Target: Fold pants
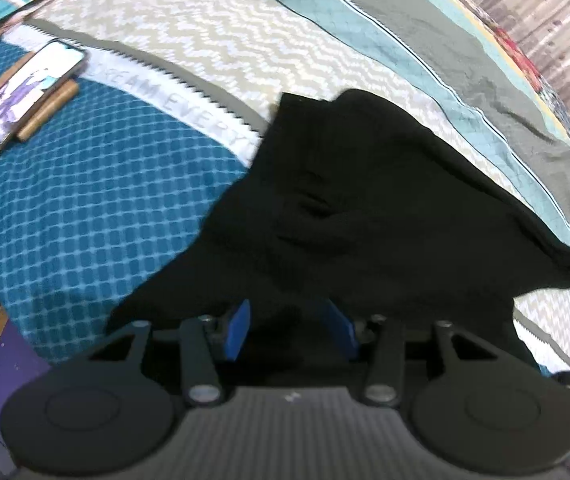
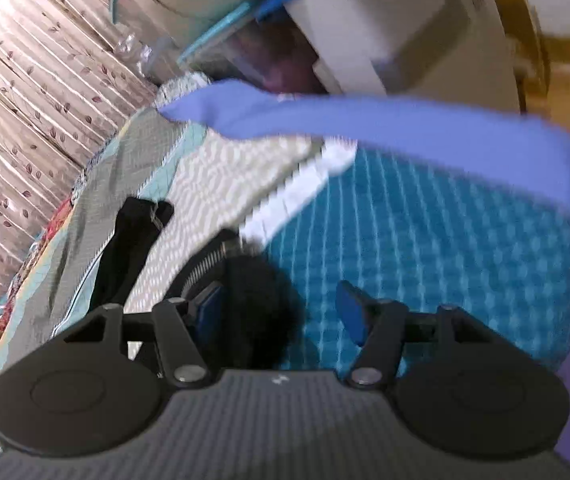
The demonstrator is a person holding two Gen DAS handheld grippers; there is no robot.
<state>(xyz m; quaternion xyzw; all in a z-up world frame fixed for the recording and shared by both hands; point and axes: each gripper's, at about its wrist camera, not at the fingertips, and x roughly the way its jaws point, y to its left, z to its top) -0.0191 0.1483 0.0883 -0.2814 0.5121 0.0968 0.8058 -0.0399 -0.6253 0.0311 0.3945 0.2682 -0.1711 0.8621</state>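
Observation:
The black pants (image 1: 365,216) lie bunched and partly folded on the bedspread (image 1: 85,216), spreading from my left gripper up and to the right. My left gripper (image 1: 291,330) is open, its blue pads (image 1: 241,330) apart just above the near edge of the black cloth. In the right wrist view my right gripper (image 2: 281,314) is open over the blue patterned bedspread (image 2: 425,240). A bunched part of the pants (image 2: 261,300) lies by its left pad (image 2: 207,312), and a thin strip of the black cloth (image 2: 125,248) runs up to the left.
A phone (image 1: 29,92) lies on a brown book at the far left of the bed. A blue cloth (image 2: 385,128) hangs across the right wrist view. A floral curtain (image 2: 25,100) and cluttered boxes (image 2: 365,32) stand beyond the bed.

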